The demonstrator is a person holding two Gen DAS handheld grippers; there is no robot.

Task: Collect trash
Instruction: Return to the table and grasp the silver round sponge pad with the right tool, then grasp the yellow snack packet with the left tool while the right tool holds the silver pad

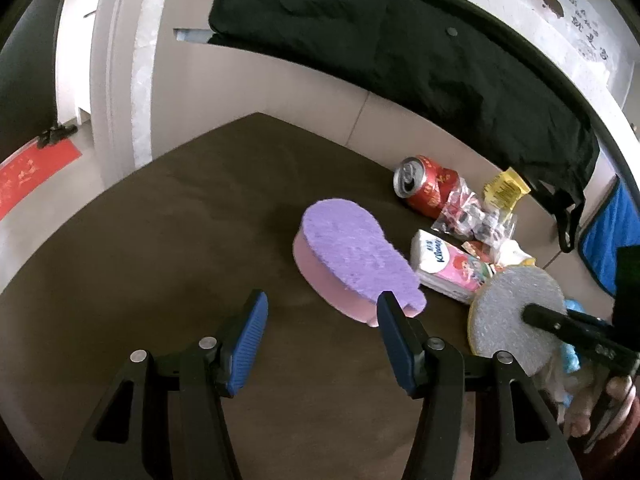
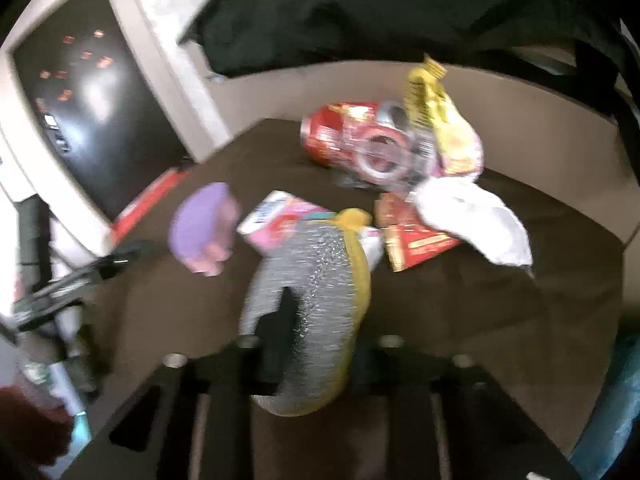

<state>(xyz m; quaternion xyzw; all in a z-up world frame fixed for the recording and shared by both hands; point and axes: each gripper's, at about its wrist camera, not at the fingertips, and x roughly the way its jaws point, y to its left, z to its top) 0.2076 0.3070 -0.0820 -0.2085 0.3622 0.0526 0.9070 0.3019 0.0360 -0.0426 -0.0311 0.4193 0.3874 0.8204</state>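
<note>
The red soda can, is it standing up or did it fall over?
Fallen over. The red can lies on its side on the brown table, its silver top facing sideways toward the camera, beside crumpled wrappers.

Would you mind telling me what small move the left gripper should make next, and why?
Probably ease the left gripper forward around the purple-and-pink sponge: its jaws are open and empty, with the sponge's near end just ahead, while the right gripper is already shut on the grey-and-yellow scouring pad.
</note>
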